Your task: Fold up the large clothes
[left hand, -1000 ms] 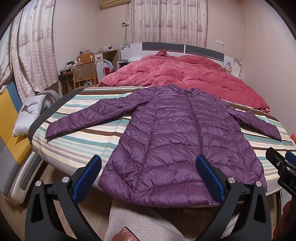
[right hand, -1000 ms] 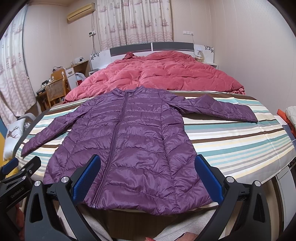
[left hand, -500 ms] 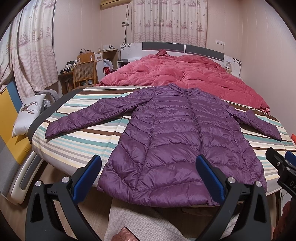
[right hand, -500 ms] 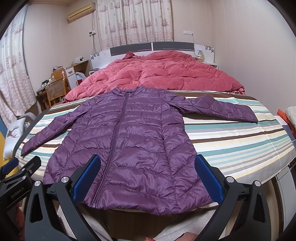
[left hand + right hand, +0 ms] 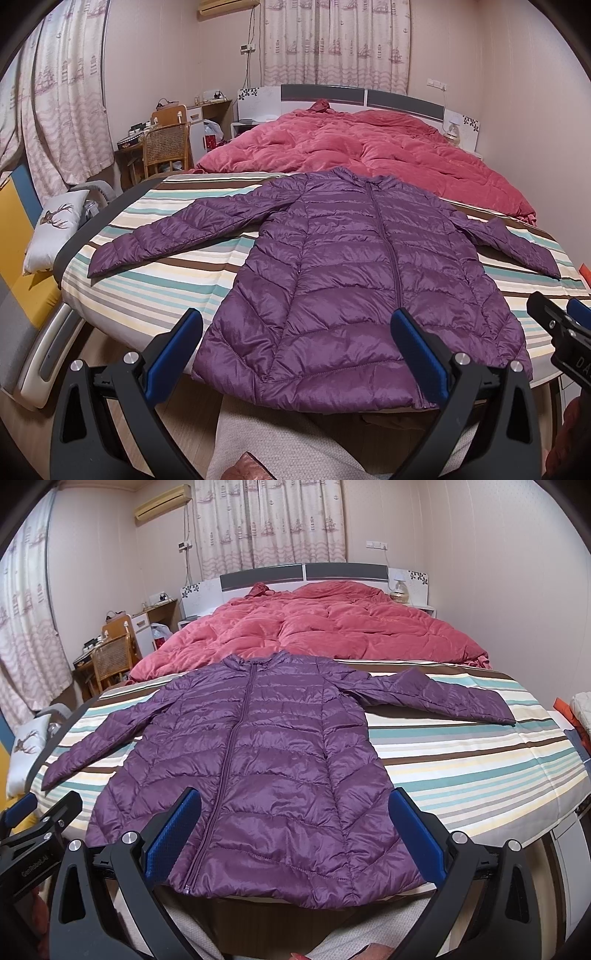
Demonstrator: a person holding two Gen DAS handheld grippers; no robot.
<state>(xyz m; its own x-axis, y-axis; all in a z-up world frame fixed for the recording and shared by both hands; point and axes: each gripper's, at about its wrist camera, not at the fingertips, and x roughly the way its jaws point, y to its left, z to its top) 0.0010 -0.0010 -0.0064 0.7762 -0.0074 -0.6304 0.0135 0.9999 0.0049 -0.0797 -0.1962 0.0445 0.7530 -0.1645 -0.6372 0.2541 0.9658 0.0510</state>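
Observation:
A long purple quilted jacket [image 5: 354, 273] lies flat and zipped on the striped bedsheet [image 5: 155, 295], front up, both sleeves spread out, hem at the near bed edge. It also shows in the right wrist view [image 5: 258, 760]. My left gripper [image 5: 295, 332] is open and empty, held in front of the hem above the near bed edge. My right gripper [image 5: 295, 812] is open and empty, also in front of the hem. The right gripper's tip shows at the right edge of the left wrist view [image 5: 561, 332]; the left gripper's tip shows at the left of the right wrist view [image 5: 40, 819].
A red quilt [image 5: 354, 147] is heaped on the far half of the bed. A wicker chair [image 5: 166, 147] and cluttered desk stand at the far left. A deer-print pillow [image 5: 55, 229] lies left of the bed. The person's knees [image 5: 280, 443] are below the grippers.

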